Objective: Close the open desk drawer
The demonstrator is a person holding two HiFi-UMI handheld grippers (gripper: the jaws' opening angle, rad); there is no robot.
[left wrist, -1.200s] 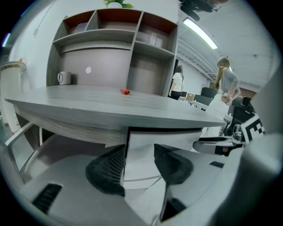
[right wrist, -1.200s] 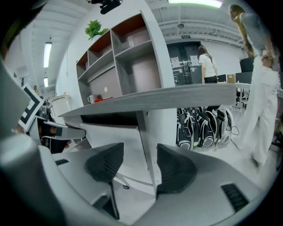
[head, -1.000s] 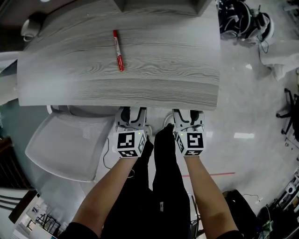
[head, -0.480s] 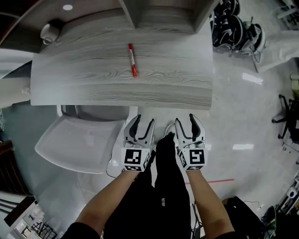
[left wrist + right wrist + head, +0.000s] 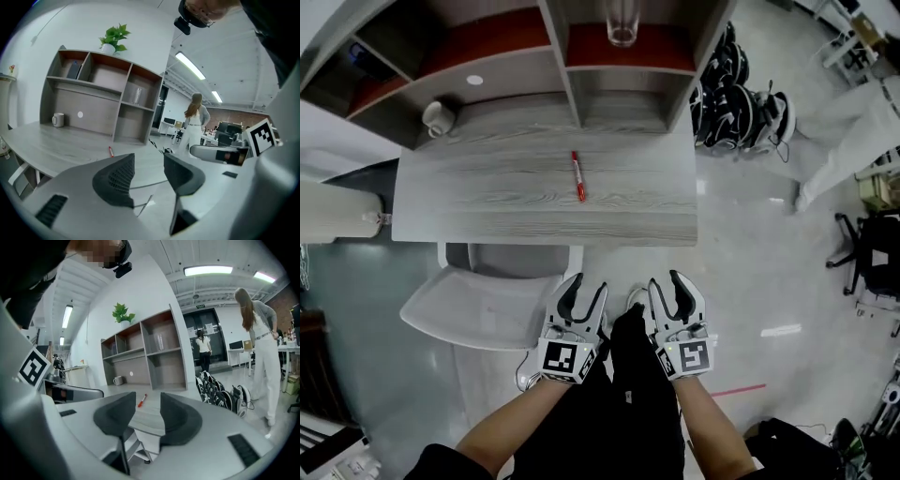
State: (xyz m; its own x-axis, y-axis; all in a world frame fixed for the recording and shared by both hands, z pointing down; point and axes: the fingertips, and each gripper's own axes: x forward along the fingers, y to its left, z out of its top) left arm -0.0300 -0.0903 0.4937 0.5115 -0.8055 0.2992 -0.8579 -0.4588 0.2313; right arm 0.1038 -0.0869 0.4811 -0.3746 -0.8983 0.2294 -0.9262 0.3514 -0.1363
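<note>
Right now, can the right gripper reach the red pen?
Probably yes, with a forward reach. The right gripper hangs short of the desk, its empty jaws just closed a little, and nothing stands between it and the red pen.

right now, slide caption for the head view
Left tool open; right tool empty, jaws just closing partway; desk with red marker ahead

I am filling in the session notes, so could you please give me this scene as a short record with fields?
Desk: grey wood-grain top, shelf unit at its back
On desk: red marker near the middle, white mug back left
Chair: partly under the desk, left side
Left gripper: jaws apart, empty
Right gripper: jaws apart though just been closing, nothing between them
Open drawer: none visible in the head view
</note>
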